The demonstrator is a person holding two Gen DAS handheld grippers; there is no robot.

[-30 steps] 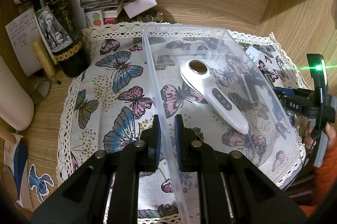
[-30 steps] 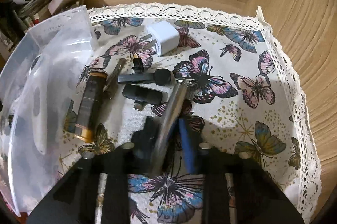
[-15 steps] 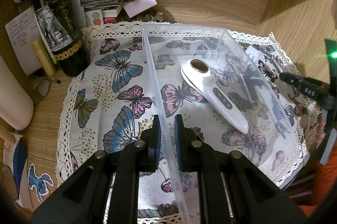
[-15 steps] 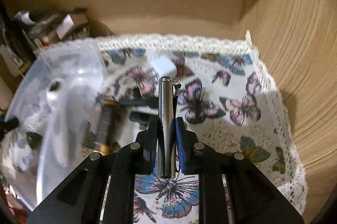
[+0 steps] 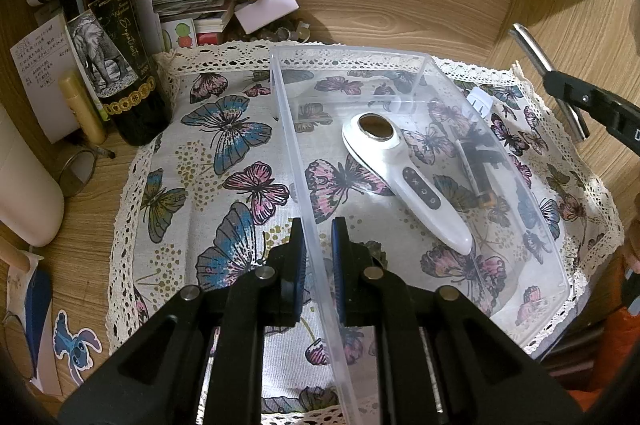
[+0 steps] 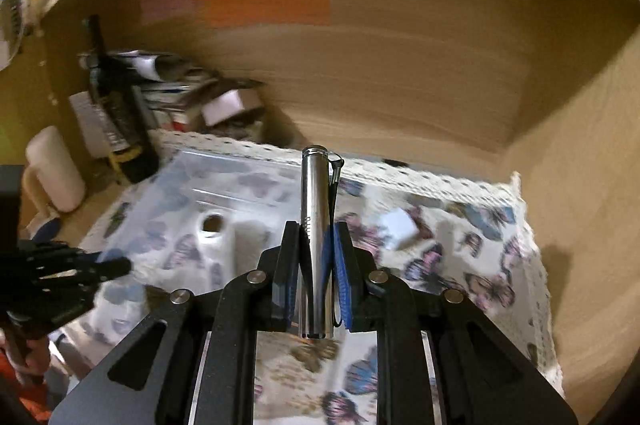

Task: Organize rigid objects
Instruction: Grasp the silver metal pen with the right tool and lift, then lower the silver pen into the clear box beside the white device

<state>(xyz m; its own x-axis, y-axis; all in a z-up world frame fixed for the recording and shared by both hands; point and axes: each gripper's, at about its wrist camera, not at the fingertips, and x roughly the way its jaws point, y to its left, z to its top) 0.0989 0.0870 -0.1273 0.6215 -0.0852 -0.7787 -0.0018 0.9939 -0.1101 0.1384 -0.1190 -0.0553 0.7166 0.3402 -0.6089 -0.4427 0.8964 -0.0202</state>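
My left gripper (image 5: 319, 231) is shut on the near left wall of a clear plastic bin (image 5: 288, 129) that stands on the butterfly cloth. A white handheld device (image 5: 404, 181) lies inside the bin. My right gripper (image 6: 317, 237) is shut on a silver metal pen light (image 6: 316, 209) and holds it up in the air, right of the bin (image 6: 240, 177); the pen light also shows in the left wrist view (image 5: 544, 73). A dark tube with a gold end (image 5: 476, 173) and a white charger plug (image 5: 480, 101) lie on the cloth just right of the bin.
A wine bottle (image 5: 108, 37), a stack of papers and small boxes (image 5: 200, 1) and a cream mug (image 5: 24, 185) stand at the back left. Wooden walls close the back and right sides. The lace-edged cloth (image 5: 160, 185) covers the desk.
My right gripper closed on the pen light, lifted it off the cloth and swung up and towards the bin. My left gripper has stayed on the bin wall.
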